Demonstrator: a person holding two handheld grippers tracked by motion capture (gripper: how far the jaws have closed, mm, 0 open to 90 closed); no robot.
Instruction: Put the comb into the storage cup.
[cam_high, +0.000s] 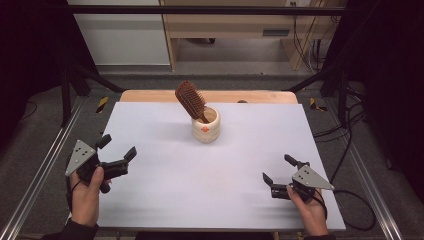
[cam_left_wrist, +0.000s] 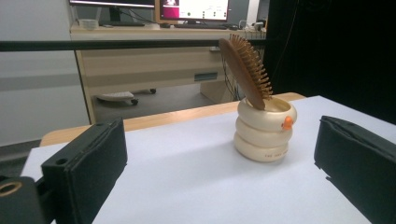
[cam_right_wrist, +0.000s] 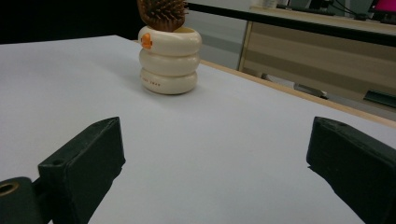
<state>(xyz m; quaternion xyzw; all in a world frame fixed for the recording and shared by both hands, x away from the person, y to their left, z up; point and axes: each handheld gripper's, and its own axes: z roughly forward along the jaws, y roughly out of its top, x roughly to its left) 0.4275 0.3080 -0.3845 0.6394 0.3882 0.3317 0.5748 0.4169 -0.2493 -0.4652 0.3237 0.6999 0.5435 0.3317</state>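
A brown wooden hairbrush (cam_high: 190, 99) stands handle-down in a cream ringed holder (cam_high: 205, 125) with an orange mark, at the far middle of the white table top (cam_high: 210, 175). The brush (cam_left_wrist: 246, 71) leans left out of the holder (cam_left_wrist: 264, 130); its bristles (cam_right_wrist: 162, 14) top the holder (cam_right_wrist: 169, 60) in the right gripper view. My left gripper (cam_high: 118, 147) is held open near the table's left edge, nothing between its jaws. My right gripper (cam_high: 278, 168) is open at the front right, also with nothing in it. Both are well short of the holder.
A wooden strip (cam_high: 150, 95) borders the table's far edge. Beyond it stand a wooden desk (cam_high: 235, 25) and black frame bars (cam_high: 200, 10). Metal rails (cam_high: 40, 170) run along both sides, and cables (cam_high: 350, 145) trail on the floor at the right.
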